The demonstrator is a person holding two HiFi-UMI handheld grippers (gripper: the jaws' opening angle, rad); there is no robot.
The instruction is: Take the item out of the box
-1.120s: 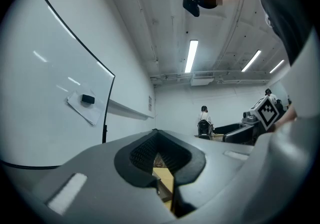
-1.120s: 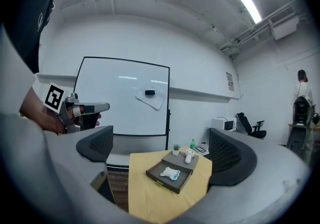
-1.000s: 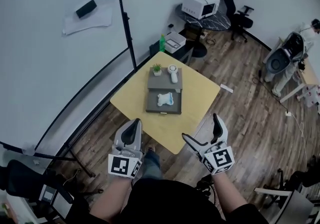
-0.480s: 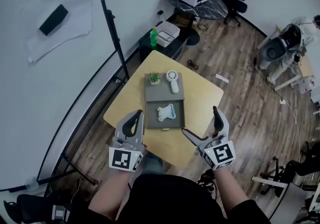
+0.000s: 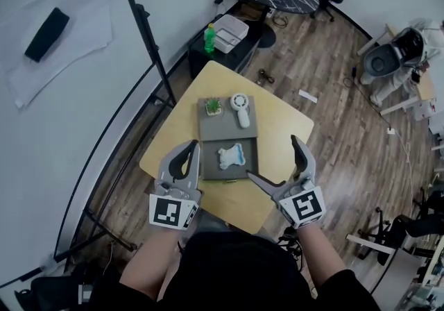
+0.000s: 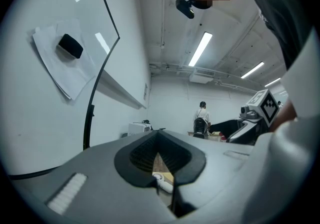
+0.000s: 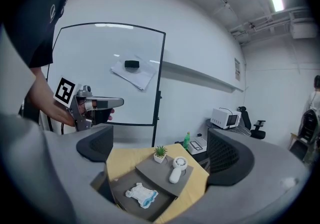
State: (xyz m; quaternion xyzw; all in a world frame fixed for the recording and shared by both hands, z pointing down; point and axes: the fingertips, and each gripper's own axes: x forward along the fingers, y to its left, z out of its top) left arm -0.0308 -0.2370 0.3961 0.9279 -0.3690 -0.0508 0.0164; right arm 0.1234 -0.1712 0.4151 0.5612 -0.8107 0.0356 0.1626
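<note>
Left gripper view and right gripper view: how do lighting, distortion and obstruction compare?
Left gripper view: heavy fisheye, glaring ceiling strip lights, the shut left gripper blocking the lower half. Right gripper view: fisheye too, evenly lit, white-and-blue cloth item sharp beyond the open right gripper.

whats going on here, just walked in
A person at a yellow table holds a gripper in each hand. Neither touches anything yet: the left gripper is shut and empty, the right gripper open, both short of the grey box. The white-and-blue item lies in its open tray; a small plant and a white fan sit on top.
</note>
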